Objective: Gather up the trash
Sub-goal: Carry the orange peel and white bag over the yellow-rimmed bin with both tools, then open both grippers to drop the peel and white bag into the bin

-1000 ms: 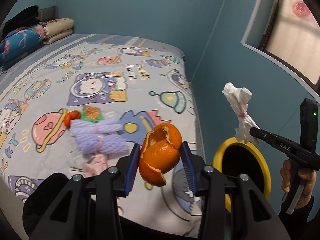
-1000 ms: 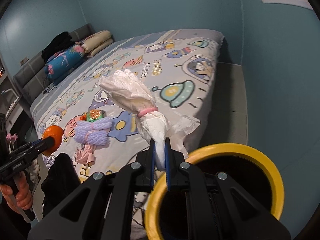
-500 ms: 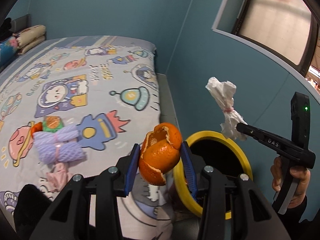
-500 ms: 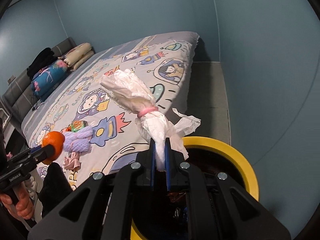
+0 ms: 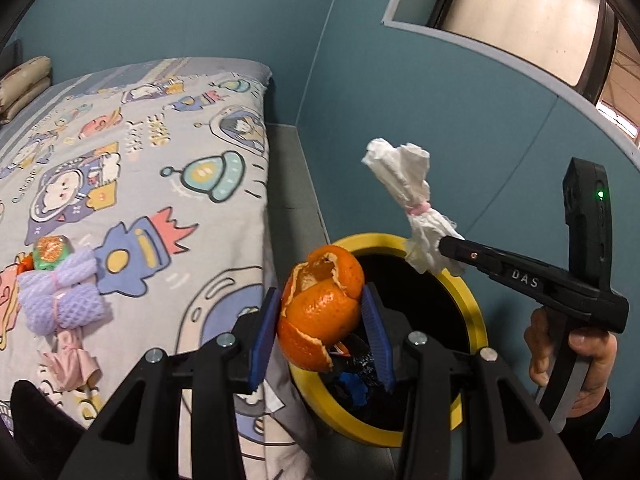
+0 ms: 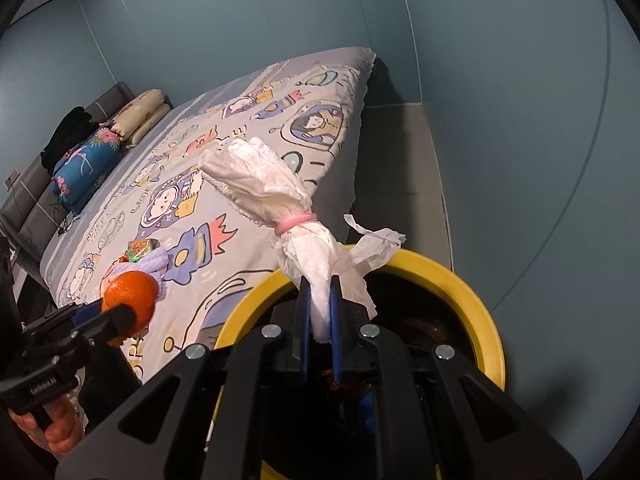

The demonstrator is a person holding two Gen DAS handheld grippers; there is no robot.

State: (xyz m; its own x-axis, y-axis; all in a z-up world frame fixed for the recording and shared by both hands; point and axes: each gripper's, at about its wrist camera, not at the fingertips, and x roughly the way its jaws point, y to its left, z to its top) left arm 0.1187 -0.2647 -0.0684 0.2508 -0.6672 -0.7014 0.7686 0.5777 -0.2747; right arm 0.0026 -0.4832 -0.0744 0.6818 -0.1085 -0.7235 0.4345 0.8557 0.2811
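Observation:
My left gripper (image 5: 322, 312) is shut on an orange peel (image 5: 322, 312), held over the near-left rim of a yellow-rimmed black bin (image 5: 474, 312) on the floor beside the bed. My right gripper (image 6: 320, 312) is shut on a white tissue bundle (image 6: 280, 200) tied with a pink band, above the same bin (image 6: 476, 296). The left wrist view shows that bundle (image 5: 404, 184) over the bin's far rim, in the right gripper (image 5: 444, 246). The right wrist view shows the peel (image 6: 130, 294) at the lower left, in the left gripper (image 6: 116, 314).
On the cartoon-print bed sheet (image 5: 132, 152) lie purple foam nets (image 5: 60, 296), a green-and-orange wrapper (image 5: 50, 250) and a pink scrap (image 5: 72, 356). Pillows (image 6: 140, 114) are at the bed's far end. Teal walls close in on the right; a strip of grey floor (image 6: 400, 168) runs past the bin.
Both grippers have swung from over the bed's edge to above the bin, carrying the peel and the tissue. The bin's mouth now fills more of each view.

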